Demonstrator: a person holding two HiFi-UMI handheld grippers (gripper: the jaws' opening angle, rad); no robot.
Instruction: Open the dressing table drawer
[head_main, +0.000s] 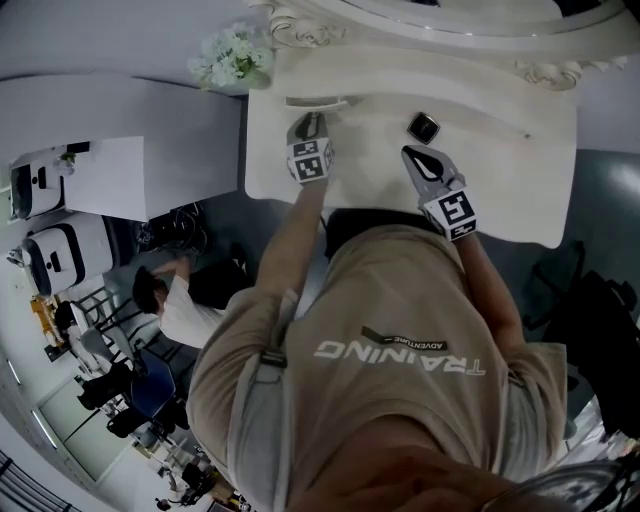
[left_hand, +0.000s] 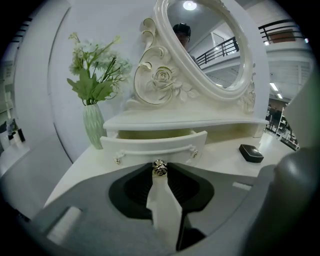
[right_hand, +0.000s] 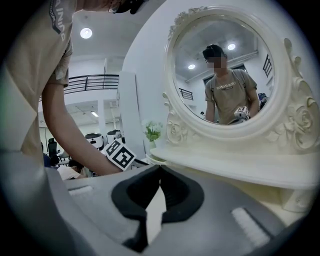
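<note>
**Head view:** I am looking steeply down over the person's shoulders at a cream dressing table counter (head_main: 500, 170). The left gripper (head_main: 308, 122) is reaching toward twelve o'clock, up to the drawer (head_main: 315, 102) at the back of the counter. The right gripper (head_main: 420, 155) is hovering at one o'clock, just beside a small black box (head_main: 423, 127).

**Left gripper view:** The drawer is sitting under the mirror shelf, already a little way out, with a gap showing above its curved front. The fingers are grasping a small metal knob (left_hand: 159, 168) at the front's lower middle, one tip on either side of it. A green vase (left_hand: 93, 125) of flowers is standing at ten o'clock.

**Right gripper view:** The fingers are clenched on nothing, tips together, pointing toward the oval mirror (right_hand: 225, 70) at one o'clock.

**Step and next move:** I am judging this as the pull itself, with the hold just taken. The next move is calling for a straight, level draw back toward the person. It needs a firm pinch, since the knob is small and could slip.
</note>
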